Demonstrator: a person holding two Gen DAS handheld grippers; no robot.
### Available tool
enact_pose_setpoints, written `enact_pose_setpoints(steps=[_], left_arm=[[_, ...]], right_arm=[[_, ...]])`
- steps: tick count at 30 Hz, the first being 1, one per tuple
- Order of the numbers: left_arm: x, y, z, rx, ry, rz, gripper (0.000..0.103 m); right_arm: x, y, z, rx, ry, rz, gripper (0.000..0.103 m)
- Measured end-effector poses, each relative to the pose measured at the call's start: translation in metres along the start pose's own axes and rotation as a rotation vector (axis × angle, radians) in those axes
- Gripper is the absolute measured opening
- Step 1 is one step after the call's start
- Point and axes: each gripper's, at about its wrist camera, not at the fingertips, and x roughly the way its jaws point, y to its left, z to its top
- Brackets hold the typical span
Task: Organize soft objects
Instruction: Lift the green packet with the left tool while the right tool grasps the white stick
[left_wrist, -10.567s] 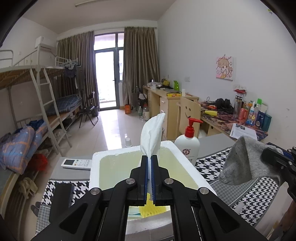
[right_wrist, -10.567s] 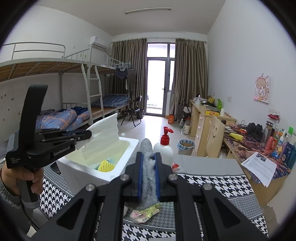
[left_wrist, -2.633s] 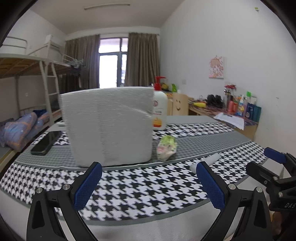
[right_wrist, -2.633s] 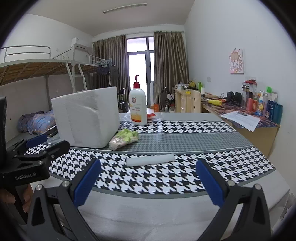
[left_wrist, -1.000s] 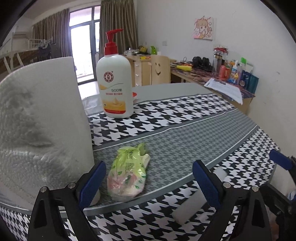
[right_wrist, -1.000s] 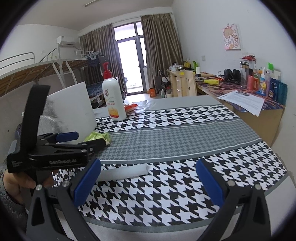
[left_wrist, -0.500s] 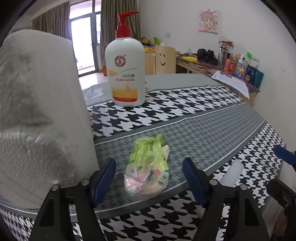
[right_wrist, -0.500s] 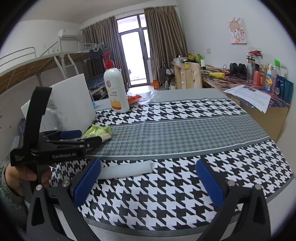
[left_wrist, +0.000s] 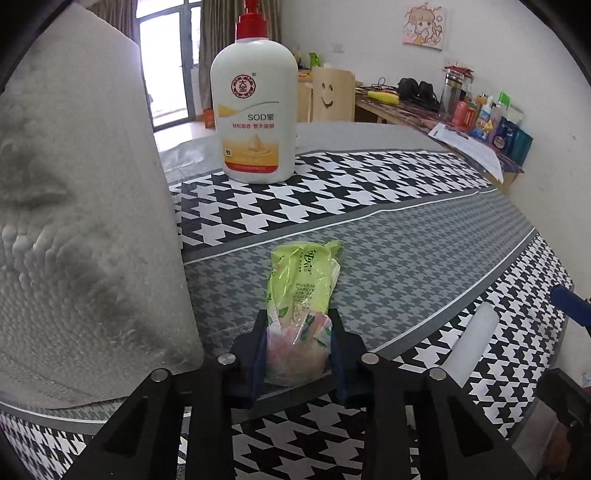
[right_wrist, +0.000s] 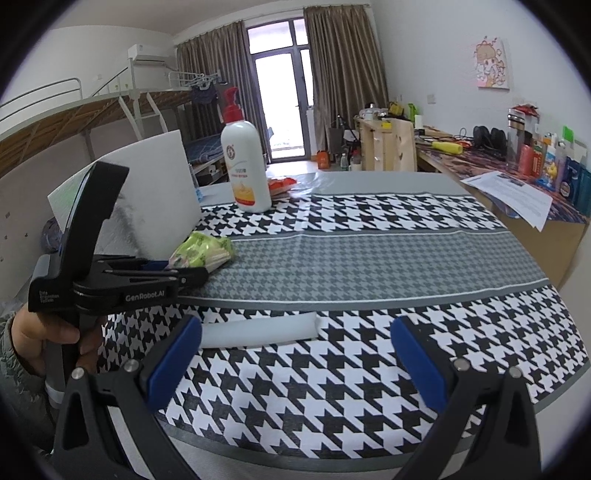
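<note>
The green packet (left_wrist: 301, 295) is pinched at its near end by the left hand-held gripper (left_wrist: 298, 343), whose jaws have just been closing on it. It lies on the tabletop (left_wrist: 406, 251) beside the white foam box (left_wrist: 81, 206). The right hand-held gripper (right_wrist: 295, 354) is spread wide above a white roll (right_wrist: 258, 330).

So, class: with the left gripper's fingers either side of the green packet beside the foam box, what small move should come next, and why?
Probably lift it straight up. The left gripper, whose jaws have just been closing, now has its pads pressed against the green packet, which lies on the tablecloth beside the foam box. The grip looks made, so raising it clear comes before carrying it over the box wall.
</note>
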Motion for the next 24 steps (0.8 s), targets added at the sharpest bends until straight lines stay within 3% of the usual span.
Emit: enact_pose_setpoints(steps=[10,24], left_arm=[[-0.015,0.002,-0.001,-0.004,-0.081,-0.034,0.027],[-0.023,0.003,-0.003,-0.009,-0.122,-0.040,0.027]], right_arm=[[0.011,0.004,0.002,-0.025,0.072,0.048,0.103],[0.041,0.004,0.021,-0.058,0.161,0.034,0.100]])
